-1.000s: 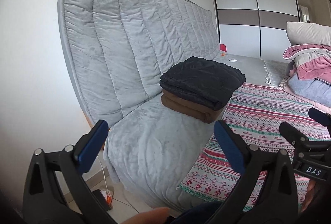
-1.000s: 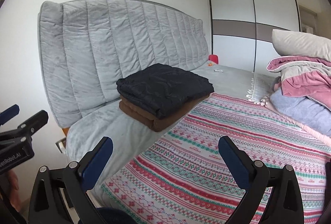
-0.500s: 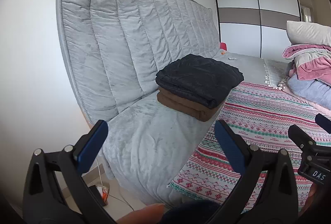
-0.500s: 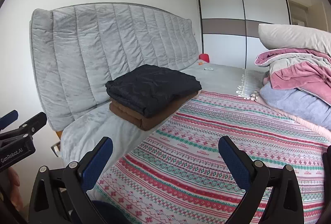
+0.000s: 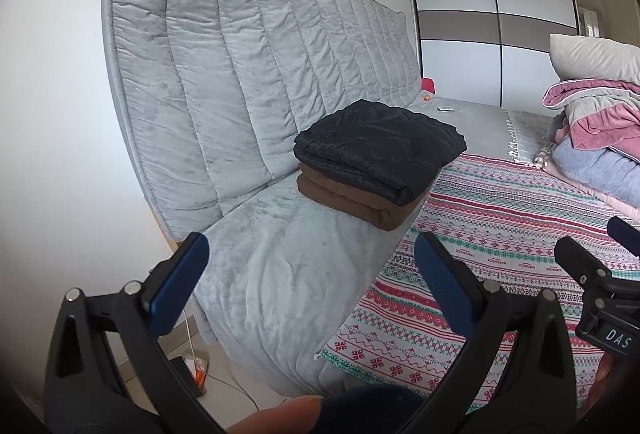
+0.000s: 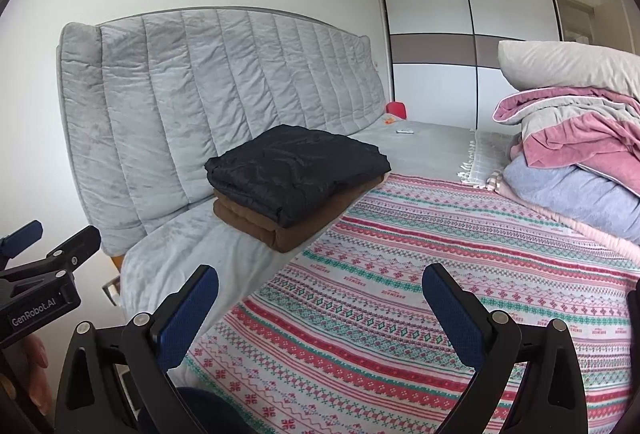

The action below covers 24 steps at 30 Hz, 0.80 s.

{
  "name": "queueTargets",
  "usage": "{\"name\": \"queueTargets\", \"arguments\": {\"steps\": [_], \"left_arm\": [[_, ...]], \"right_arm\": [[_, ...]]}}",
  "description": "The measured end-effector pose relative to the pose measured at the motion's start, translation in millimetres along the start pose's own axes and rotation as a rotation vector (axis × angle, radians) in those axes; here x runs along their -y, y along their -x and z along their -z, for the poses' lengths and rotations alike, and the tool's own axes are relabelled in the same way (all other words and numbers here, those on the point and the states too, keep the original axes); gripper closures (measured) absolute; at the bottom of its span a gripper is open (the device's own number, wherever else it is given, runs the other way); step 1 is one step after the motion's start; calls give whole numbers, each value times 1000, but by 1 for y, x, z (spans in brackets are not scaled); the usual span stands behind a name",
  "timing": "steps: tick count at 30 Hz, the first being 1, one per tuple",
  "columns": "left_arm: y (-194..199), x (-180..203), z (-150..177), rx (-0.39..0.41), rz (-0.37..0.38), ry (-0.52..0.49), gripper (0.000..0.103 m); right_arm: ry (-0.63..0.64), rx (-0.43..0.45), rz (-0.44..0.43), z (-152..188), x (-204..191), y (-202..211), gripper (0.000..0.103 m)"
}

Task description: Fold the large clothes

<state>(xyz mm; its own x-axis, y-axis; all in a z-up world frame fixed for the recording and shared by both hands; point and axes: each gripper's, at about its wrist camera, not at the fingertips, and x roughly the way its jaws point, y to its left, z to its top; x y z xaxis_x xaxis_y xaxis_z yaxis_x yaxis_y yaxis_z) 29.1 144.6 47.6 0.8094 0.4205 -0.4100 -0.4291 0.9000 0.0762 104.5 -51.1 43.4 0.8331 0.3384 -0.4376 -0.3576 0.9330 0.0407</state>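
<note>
A folded black garment (image 5: 380, 147) (image 6: 296, 169) lies on top of a folded brown one (image 5: 352, 199) (image 6: 276, 230), stacked on the grey bed cover near the headboard. My left gripper (image 5: 308, 262) is open and holds nothing, well short of the stack. My right gripper (image 6: 320, 292) is also open with nothing in it, above the patterned blanket (image 6: 420, 274). Each gripper shows at the edge of the other's view. A heap of unfolded pink, grey and blue clothes (image 6: 580, 153) (image 5: 592, 137) lies at the right of the bed.
A grey padded headboard (image 5: 248, 73) (image 6: 208, 85) stands against the white wall. A pillow (image 6: 568, 65) tops the heap. A wardrobe with sliding doors (image 6: 468, 41) is at the back. A small remote (image 6: 405, 131) and a red object (image 6: 396, 109) sit far up the bed. Cables (image 5: 196, 362) lie on the floor.
Both grippers have drawn back and turned slightly, so the bed and the stack sit a little further away. Jaws stay open; nothing was grasped.
</note>
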Motion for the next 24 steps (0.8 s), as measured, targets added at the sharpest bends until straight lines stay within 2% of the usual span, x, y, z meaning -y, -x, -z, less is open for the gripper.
{"name": "queueTargets", "arguments": {"steps": [24], "left_arm": [[-1, 11, -1, -7, 34, -29, 1]], "right_arm": [[-5, -7, -1, 1, 3, -2, 0]]}}
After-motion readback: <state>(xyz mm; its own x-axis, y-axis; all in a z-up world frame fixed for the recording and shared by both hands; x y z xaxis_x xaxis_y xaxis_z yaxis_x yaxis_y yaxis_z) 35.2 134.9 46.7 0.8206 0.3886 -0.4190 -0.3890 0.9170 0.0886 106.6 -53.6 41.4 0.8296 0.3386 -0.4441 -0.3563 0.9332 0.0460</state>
